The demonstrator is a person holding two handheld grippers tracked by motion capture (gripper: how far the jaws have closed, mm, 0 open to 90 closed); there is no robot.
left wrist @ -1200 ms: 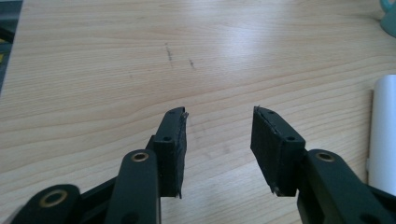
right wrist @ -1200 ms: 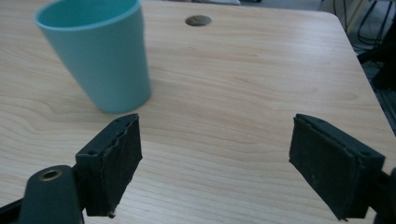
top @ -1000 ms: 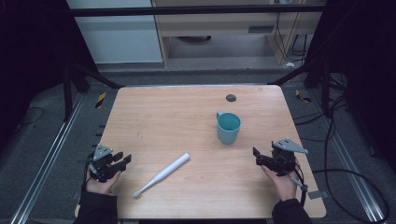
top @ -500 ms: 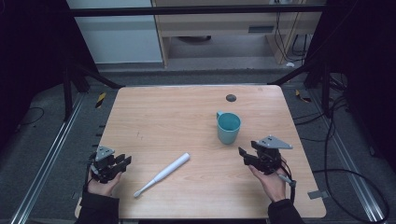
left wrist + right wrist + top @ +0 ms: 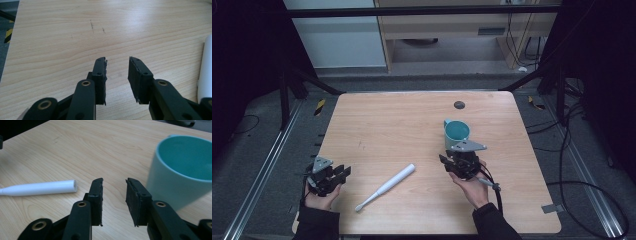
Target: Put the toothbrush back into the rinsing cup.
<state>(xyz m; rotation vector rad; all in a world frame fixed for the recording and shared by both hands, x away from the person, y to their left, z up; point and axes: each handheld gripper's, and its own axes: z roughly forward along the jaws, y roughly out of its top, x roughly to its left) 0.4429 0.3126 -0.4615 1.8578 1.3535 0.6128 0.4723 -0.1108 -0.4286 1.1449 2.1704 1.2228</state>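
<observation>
Where overhead blurs it, right claw [image 5: 114,195] gapes beside cup [image 5: 183,172].

one table [image 5: 412,120] is sitting in the scene. one teal mug [image 5: 456,132] is standing right of centre. one white toothbrush [image 5: 385,187] is lying near the front. two grippers are resting there, left [image 5: 343,172] and right [image 5: 445,163].

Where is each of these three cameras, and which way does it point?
High view: above the table, looking down; both forearms show.
Left gripper view: on the left hand-held gripper, facing bare wood, toothbrush at the edge.
Right gripper view: on the right hand-held gripper, facing the teal mug.
All share the toothbrush.
</observation>
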